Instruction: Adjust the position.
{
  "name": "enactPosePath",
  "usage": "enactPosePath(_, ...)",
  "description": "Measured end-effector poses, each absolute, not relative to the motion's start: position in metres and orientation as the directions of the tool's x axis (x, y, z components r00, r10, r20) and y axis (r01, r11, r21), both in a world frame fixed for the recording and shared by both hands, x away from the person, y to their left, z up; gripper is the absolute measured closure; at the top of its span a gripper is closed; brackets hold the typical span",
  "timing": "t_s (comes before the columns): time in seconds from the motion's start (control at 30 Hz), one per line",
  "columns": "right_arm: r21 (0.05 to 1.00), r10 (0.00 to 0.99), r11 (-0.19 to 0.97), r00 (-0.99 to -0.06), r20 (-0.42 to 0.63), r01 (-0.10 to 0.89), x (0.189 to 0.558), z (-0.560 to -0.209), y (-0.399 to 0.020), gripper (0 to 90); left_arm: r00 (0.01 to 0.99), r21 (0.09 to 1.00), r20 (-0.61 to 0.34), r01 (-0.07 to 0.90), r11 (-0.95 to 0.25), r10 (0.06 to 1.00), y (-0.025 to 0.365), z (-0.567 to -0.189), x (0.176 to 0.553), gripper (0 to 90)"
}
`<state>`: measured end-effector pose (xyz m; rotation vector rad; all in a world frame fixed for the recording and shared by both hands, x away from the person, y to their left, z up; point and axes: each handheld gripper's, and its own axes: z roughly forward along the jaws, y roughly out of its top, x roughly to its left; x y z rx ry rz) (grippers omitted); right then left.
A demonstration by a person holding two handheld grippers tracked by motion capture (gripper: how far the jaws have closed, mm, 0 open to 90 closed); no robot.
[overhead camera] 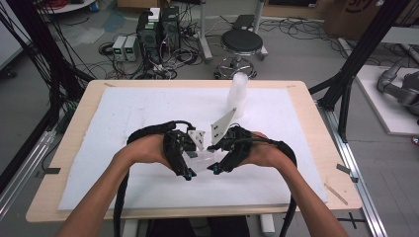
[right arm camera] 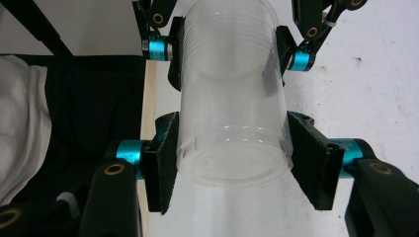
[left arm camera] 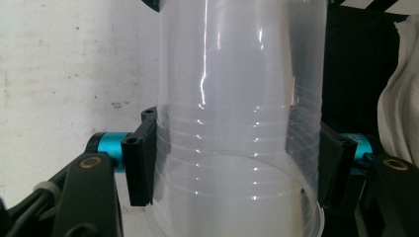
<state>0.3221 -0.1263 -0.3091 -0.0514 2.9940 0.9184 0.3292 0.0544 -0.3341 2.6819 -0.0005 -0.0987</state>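
I am holding a clear, ribbed plastic cup [overhead camera: 201,160] between both hands, just above the white foam mat [overhead camera: 123,106] covering the wooden desk [overhead camera: 316,113]. My left gripper [left arm camera: 236,163] is clenching the cup near its open rim, the black fingers [left arm camera: 140,165] pressing on opposite sides of the wall. My right gripper [right arm camera: 232,158] is gripping the closed bottom end, its fingers [right arm camera: 165,160] squeezing the sides there. The cup's long axis is running level from one gripper to the other, rim toward my left hand, base toward my right. If this is a nested pair, I judge that pulling straight apart along that axis is what counts. A stack of clear plastic cups [overhead camera: 237,94] is standing well apart, farther back on the mat.
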Motion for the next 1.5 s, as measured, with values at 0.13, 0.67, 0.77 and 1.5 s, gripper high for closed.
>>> enactPosePath(0.13,0.555,-0.028,0.831,-0.999,-0.021,-0.036,0.322,-0.309,-0.126,42.2,0.997,0.439,-0.069,0.017,-0.898,-0.015,0.054,-0.335,0.329,33.9)
enactPosePath(0.67,0.558,-0.019,0.83,-1.0,-0.02,-0.027,0.322,-0.309,-0.127,42.9,0.997,0.54,-0.072,0.025,-0.841,-0.016,0.061,-0.339,0.332,2.1)
enactPosePath(0.77,0.564,-0.015,0.825,-1.0,-0.022,-0.024,0.323,-0.31,-0.128,42.9,0.998,0.574,-0.065,0.029,-0.818,-0.01,0.065,-0.339,0.331,2.1)
enactPosePath(1.5,0.835,0.025,0.55,-1.0,0.005,0.018,0.323,-0.341,-0.177,42.8,0.988,0.935,-0.073,0.116,-0.335,0.14,0.125,-0.358,0.313,2.2)
